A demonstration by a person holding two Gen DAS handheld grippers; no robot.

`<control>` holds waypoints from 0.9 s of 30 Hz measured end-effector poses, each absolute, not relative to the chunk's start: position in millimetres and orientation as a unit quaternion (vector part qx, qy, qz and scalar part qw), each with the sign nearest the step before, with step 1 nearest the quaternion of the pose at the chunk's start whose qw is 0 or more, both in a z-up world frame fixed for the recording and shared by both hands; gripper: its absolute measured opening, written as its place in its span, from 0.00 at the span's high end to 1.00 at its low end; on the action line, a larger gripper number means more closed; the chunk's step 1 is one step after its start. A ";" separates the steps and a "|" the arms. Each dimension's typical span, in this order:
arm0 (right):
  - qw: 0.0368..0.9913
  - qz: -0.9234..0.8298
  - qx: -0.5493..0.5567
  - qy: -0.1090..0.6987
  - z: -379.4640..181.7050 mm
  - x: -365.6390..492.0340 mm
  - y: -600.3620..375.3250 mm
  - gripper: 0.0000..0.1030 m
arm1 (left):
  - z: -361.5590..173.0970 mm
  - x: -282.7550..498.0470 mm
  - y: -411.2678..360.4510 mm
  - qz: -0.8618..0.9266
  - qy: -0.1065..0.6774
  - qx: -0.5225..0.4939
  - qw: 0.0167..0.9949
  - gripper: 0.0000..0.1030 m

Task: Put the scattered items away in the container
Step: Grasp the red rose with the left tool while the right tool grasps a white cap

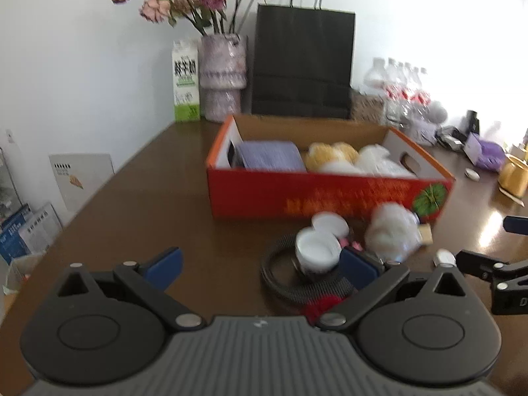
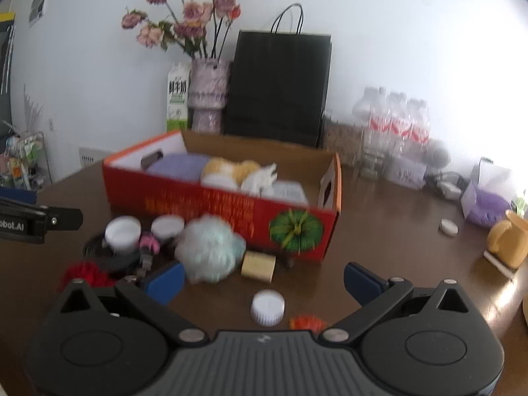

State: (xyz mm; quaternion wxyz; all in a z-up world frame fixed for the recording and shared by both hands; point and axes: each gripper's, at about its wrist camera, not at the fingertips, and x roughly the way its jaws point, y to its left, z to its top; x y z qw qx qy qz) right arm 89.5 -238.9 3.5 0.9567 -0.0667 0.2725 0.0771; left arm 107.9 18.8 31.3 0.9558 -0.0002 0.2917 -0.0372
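Both of my grippers are hovering with their fingers spread wide and nothing between them. My left gripper [image 1: 260, 265] is hanging low over the brown table [image 1: 138, 204], its right blue pad just beside a white jar [image 1: 317, 253] that is sitting inside a coiled black strap [image 1: 290, 283]. My right gripper [image 2: 264, 280] is floating above a white ridged cap [image 2: 267, 307], with a small orange scrap [image 2: 305, 323] lying near it.

Scattered things are crowding the table in front of the red cardboard box [image 2: 214, 208]: a pale fluffy puff [image 2: 211, 252], a tan block [image 2: 258, 266] touching it, a second white lid [image 2: 167, 226], a pink trinket [image 2: 149, 243] and a red fuzzy bit [image 2: 84, 272].

Inside the box, a purple cloth [image 1: 270, 155], yellow-and-white plush [image 1: 331, 156] and a white bundle [image 1: 379, 161] are already lying side by side. Behind it, a black paper bag [image 1: 302, 66], a flower vase [image 1: 222, 76] and a milk carton [image 1: 185, 82] are standing against the wall.
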 end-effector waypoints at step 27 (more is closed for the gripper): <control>0.939 0.109 -0.040 0.324 -26.4 75.4 -221.8 0.00 | 4.2 93.7 3.2 -0.098 0.325 0.005 0.941 0.69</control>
